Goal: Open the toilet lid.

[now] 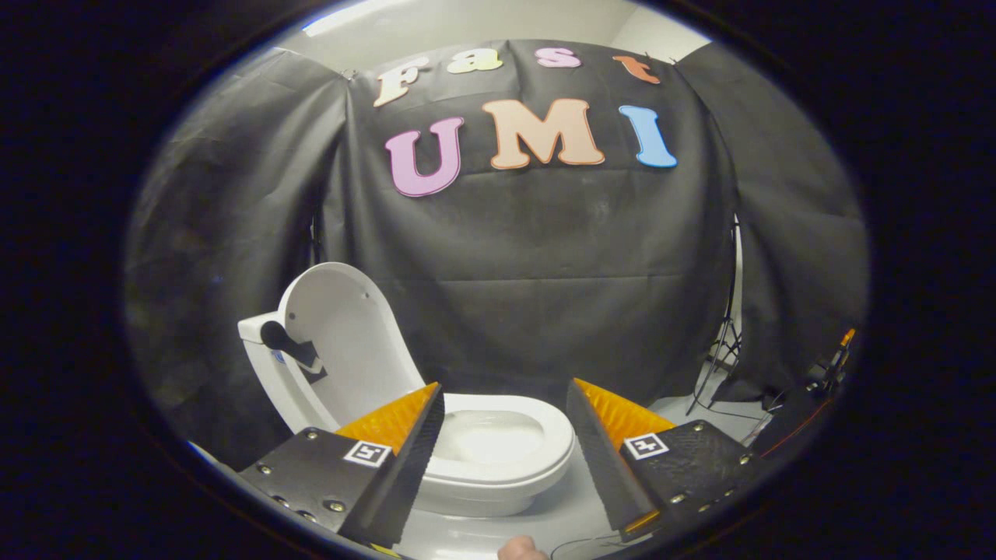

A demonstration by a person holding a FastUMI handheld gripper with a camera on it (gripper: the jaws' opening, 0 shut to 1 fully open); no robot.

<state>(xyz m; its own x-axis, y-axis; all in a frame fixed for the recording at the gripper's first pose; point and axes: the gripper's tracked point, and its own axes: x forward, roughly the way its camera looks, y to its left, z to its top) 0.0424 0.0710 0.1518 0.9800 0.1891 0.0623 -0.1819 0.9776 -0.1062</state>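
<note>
A white toilet (498,467) stands on the floor just ahead of my fingers, with its bowl and seat (545,424) showing between them. The white lid (346,342) is raised, leaning back against the tank (261,354) behind the left finger. My gripper (506,397) is open, its two fingers spread wide with nothing held between them. It hangs above the bowl's near rim and touches nothing.
Black cloth walls close in the booth behind and to both sides of the toilet. A light stand's legs (724,350) and some cables stand on the pale floor to the right. A fingertip (520,549) shows below the fingers.
</note>
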